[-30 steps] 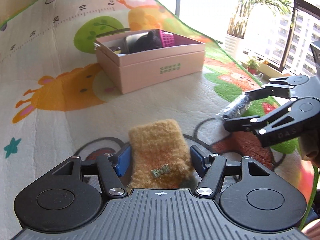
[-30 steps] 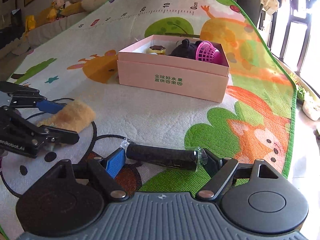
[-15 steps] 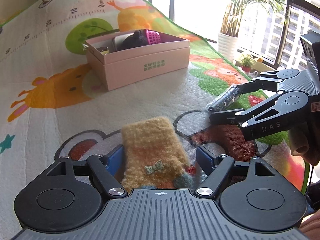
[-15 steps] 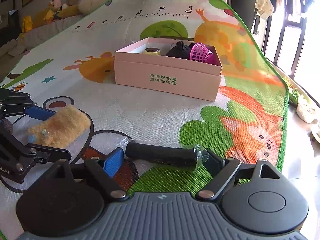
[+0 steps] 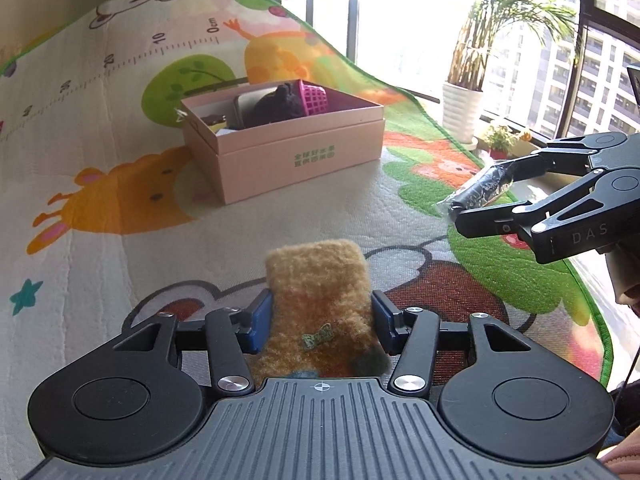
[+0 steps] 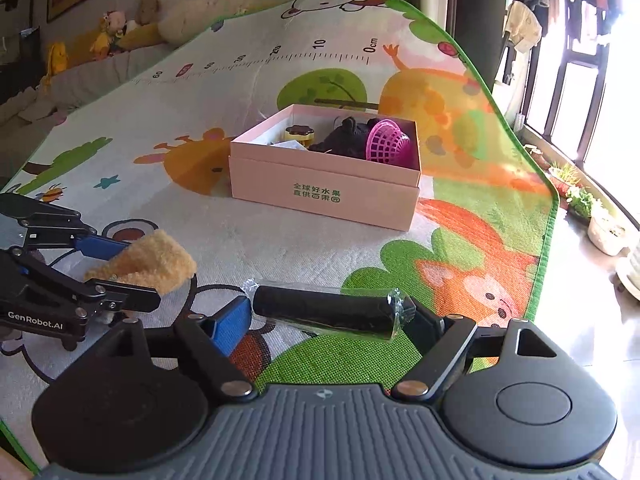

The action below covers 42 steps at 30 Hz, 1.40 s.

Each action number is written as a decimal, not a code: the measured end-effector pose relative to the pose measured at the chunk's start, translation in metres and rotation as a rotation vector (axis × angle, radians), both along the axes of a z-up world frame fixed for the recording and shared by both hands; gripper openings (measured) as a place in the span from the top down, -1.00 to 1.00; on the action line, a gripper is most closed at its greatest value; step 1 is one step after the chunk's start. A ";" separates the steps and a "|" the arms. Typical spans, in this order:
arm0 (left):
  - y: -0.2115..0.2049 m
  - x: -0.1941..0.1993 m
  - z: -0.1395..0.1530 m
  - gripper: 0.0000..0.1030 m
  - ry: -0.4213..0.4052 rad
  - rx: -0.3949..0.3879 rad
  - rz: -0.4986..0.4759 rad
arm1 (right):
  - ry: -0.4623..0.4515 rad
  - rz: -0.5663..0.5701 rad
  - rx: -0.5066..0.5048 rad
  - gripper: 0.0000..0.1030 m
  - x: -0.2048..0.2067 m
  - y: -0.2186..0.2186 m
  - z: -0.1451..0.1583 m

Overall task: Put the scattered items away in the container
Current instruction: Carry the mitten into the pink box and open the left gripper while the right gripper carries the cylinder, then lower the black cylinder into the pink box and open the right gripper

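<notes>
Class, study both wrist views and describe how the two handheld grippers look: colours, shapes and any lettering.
Both are black linkage grippers with blue finger pads, silver pivot pins and a ribbed grey body flanked by two round black discs. The left gripper carries white "GenRobot.AI" lettering on its side, seen from the right wrist. The right gripper shows "DAS" on its side.

Right gripper (image 6: 324, 314) clamping wrapped black roll (image 6: 324, 312), pink box (image 6: 324, 192) beyond
</notes>
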State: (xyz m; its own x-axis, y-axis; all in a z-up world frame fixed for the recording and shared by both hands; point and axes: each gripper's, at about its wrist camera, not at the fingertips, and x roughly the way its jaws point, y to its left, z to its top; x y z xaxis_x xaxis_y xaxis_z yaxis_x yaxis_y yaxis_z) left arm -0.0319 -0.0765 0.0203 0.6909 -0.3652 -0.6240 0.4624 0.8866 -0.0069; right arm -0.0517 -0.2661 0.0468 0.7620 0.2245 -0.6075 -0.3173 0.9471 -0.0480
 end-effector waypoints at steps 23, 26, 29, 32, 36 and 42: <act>-0.026 0.140 0.080 -0.19 -0.270 -0.040 -0.037 | -0.090 -0.068 0.015 -0.59 0.054 -0.016 0.071; -0.026 0.183 0.075 -0.73 -0.223 -0.105 0.001 | -0.071 -0.084 -0.002 -0.59 0.071 -0.014 0.069; -0.008 0.206 0.069 -0.89 -0.184 -0.175 0.074 | -0.071 -0.092 -0.014 -0.59 0.086 -0.011 0.067; 0.018 0.201 0.065 -0.89 -0.162 -0.216 0.125 | -0.089 -0.082 -0.002 -0.59 0.102 -0.006 0.069; 0.046 0.169 0.055 -0.92 -0.147 -0.198 0.155 | -0.110 -0.049 0.010 -0.59 0.133 0.011 0.067; 0.041 0.130 0.033 -0.96 -0.091 -0.146 0.066 | -0.078 -0.009 0.042 -0.61 0.185 0.030 0.045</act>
